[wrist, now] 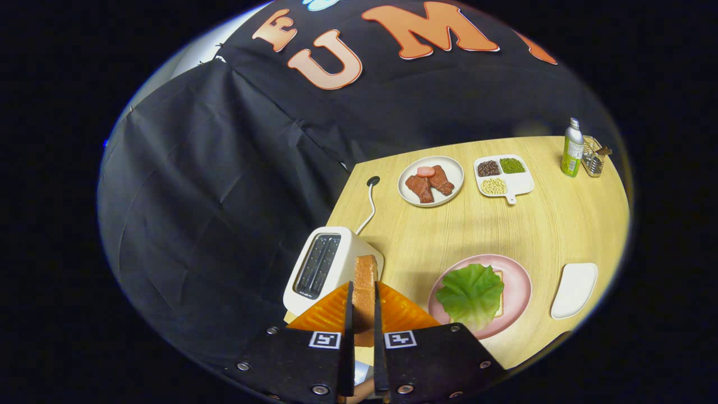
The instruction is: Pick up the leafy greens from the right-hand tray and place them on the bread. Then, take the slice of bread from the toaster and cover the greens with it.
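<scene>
holding the slice of bread on its edge, the gripper has both fingers pressed on its two flat faces, so it is clamped on the slice. the slice stands upright between the fingers, above the table and just beside the white toaster, whose slots look empty. so i judge that the second step is in hand: the lettuce leaf already lies on the lower bread on the pink plate, and the right-hand tray beyond it is bare.

the next move calls for carrying the slice over to the plate, turning it flat, lowering it on the leaf and only then opening the fingers.

the lower bread is almost all covered by the leaf; only a corner of it shows. the lower end of the held slice is hidden between the fingers. farther away are a plate with meat, a divided dish of beans and a bottle.
</scene>
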